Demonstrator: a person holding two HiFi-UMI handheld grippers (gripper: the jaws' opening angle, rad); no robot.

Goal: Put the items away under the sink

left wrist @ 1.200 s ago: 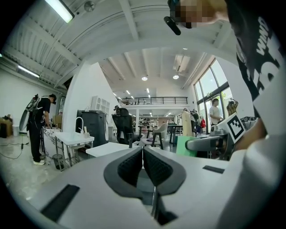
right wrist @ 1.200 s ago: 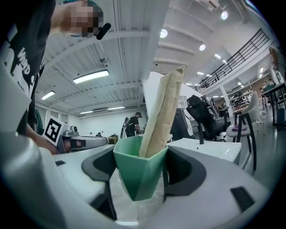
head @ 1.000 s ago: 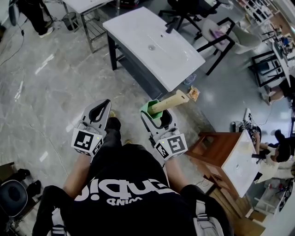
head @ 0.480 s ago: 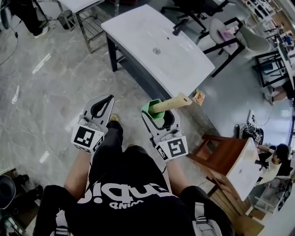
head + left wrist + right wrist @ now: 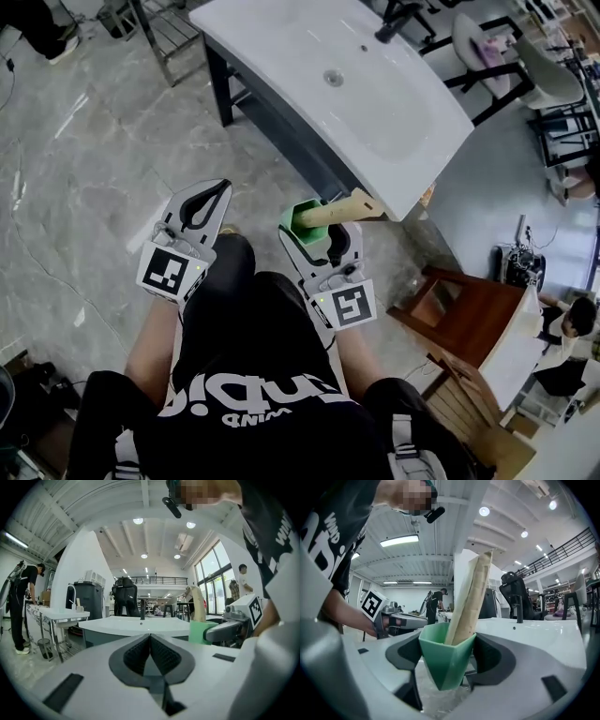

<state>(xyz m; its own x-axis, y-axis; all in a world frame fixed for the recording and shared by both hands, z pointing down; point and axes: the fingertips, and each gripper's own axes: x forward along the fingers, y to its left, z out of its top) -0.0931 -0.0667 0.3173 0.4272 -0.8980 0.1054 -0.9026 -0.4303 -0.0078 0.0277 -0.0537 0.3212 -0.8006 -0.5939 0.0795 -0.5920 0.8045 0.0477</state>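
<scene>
Right gripper view: the right gripper (image 5: 448, 654) clamps a green cup (image 5: 440, 670), a tan stick (image 5: 471, 597) leaning out of it, just before the white sink (image 5: 529, 629). Left gripper view: the left gripper (image 5: 150, 644), jaws pressed together, holds nothing.
</scene>
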